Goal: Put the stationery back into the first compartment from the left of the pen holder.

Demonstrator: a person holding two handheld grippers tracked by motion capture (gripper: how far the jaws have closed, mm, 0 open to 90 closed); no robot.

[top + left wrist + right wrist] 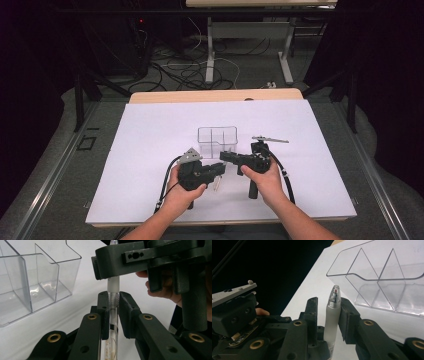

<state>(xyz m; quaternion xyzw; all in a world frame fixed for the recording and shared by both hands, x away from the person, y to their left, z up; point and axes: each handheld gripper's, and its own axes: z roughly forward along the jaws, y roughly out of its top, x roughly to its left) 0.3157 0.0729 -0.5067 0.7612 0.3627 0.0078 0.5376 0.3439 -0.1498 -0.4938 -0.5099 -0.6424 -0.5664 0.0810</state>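
Midway along the near half of the white sheet, just before the clear divided box, the left gripper clamps the pen's barrel while the right gripper pinches its frosted cap; likely uncapping, so next a straight pull apart

Lab: floor cables, dark rig frame

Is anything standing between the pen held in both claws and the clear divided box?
Nothing visible. The pen sits between both claws, left claw and right claw, with bare white sheet up to the clear box.
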